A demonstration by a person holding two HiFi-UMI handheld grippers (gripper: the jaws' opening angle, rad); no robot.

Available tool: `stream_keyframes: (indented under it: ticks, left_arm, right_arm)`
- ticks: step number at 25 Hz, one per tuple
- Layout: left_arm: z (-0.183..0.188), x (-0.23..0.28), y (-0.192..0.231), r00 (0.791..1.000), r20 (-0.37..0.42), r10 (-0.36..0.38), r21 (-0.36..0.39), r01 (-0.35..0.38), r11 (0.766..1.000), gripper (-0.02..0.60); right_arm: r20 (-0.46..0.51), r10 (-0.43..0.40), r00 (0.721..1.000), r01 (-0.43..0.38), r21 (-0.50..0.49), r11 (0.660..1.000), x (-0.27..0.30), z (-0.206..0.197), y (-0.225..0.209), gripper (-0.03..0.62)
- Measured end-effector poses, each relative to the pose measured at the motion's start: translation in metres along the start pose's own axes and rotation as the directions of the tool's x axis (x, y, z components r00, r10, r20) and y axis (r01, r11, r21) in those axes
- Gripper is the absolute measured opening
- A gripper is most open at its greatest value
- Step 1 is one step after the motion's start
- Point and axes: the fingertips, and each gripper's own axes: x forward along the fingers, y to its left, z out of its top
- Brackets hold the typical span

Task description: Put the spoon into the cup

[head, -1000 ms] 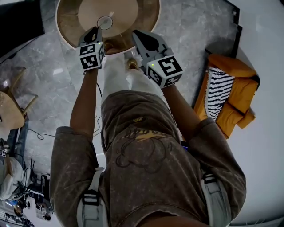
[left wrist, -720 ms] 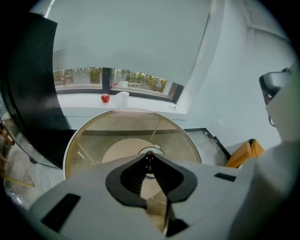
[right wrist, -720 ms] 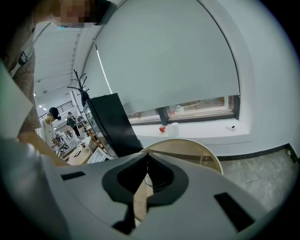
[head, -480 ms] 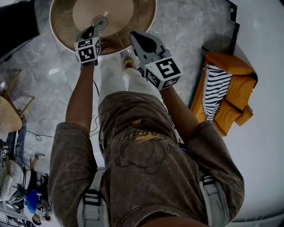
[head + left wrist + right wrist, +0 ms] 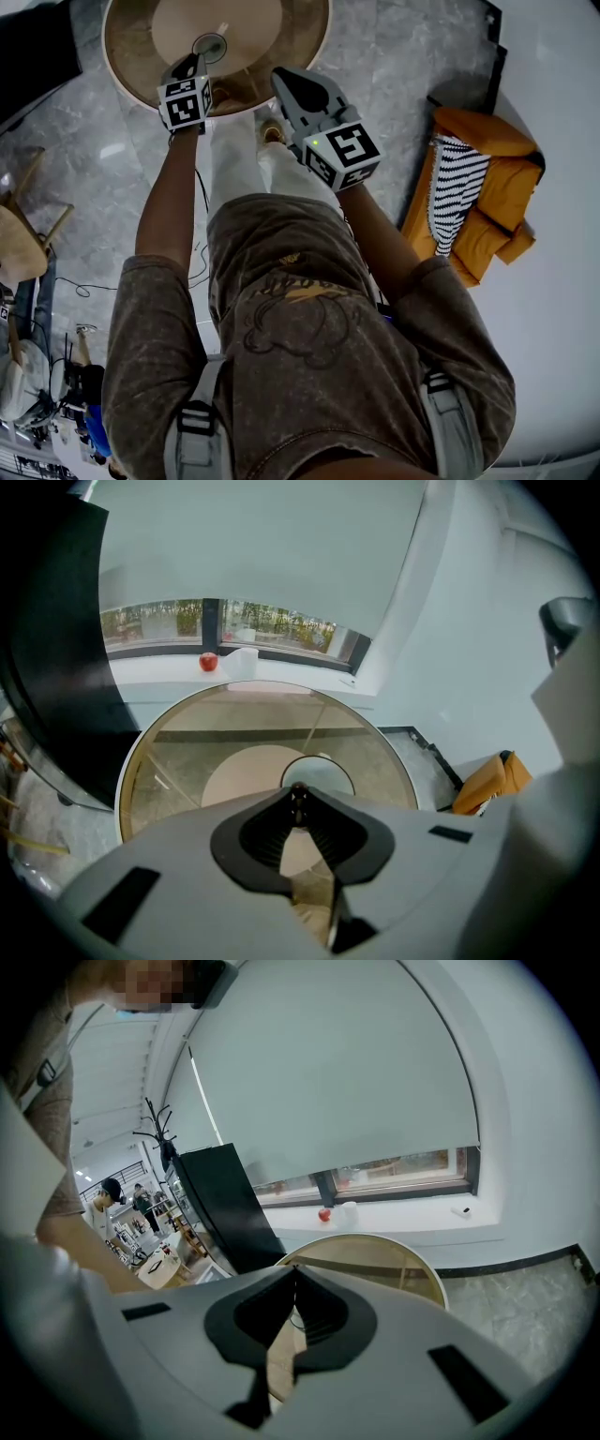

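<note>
A glass cup [image 5: 209, 47] stands on the round glass table [image 5: 131, 47], and in the left gripper view the cup [image 5: 319, 772] sits just beyond my jaw tips. A small white sliver [image 5: 222, 30], perhaps the spoon's handle, shows at the cup's far rim; I cannot tell whether it lies in the cup or behind it. My left gripper [image 5: 192, 64] hangs over the table's near edge, just short of the cup, tips together with nothing visible between them. My right gripper [image 5: 286, 80] hovers to the right of it, shut and empty.
An orange seat with a striped cushion [image 5: 478, 202] stands on the floor at the right. A wooden chair [image 5: 19, 234] is at the left. A red apple [image 5: 208, 662] rests on the window sill beyond the table, next to a black panel [image 5: 47, 667].
My left gripper has sunk toward the table and come a little nearer the cup. The right gripper has barely moved.
</note>
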Motion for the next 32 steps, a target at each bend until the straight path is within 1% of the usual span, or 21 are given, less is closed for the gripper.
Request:
stream_keyframes:
  ticks: [3,8,10,15,21,26,30,31,32]
  left_arm:
    - [0.0,0.0,0.0,1.0,0.0,-0.002,0.018,0.002,1.0,0.055]
    - [-0.003,0.001,-0.007,1.0,-0.014,-0.023,0.023,0.024,0.999,0.055]
    - [-0.005,0.001,-0.007,1.0,-0.012,-0.019,0.024,0.019,1.0,0.068]
    - [-0.006,0.0,-0.007,1.0,-0.006,-0.01,0.01,0.01,1.0,0.15]
    - [-0.004,-0.002,0.0,1.0,0.004,0.0,0.0,0.0,1.0,0.21]
    - [0.004,-0.011,0.002,1.0,0.018,0.017,0.01,-0.017,1.0,0.218]
    - [0.015,-0.028,0.002,0.998,0.047,0.032,-0.005,-0.032,0.999,0.216]
    - [0.018,-0.034,0.001,0.998,0.054,0.033,-0.009,-0.032,0.999,0.21]
    - [0.021,-0.04,-0.001,0.998,0.058,0.031,-0.012,-0.03,0.999,0.184]
  right_arm:
    - [-0.001,0.0,1.0,0.0,0.003,1.0,0.0,-0.001,0.001,0.018]
    - [0.0,0.005,1.0,-0.005,-0.005,1.0,-0.002,-0.001,0.002,0.018]
    - [0.001,0.008,1.0,-0.008,-0.008,1.0,-0.003,0.0,0.002,0.018]
    - [-0.003,0.004,1.0,-0.004,-0.008,1.0,-0.007,-0.003,0.001,0.018]
    - [-0.006,0.005,1.0,-0.005,-0.007,1.0,-0.006,-0.002,0.0,0.018]
    - [-0.001,0.014,1.0,-0.014,-0.011,1.0,-0.008,0.001,0.002,0.018]
    - [0.007,0.024,1.0,-0.024,-0.012,1.0,-0.011,0.006,0.007,0.018]
    - [0.008,0.028,1.0,-0.028,-0.011,1.0,-0.012,0.007,0.009,0.018]
    - [0.009,0.032,0.999,-0.032,-0.012,0.999,-0.014,0.008,0.01,0.018]
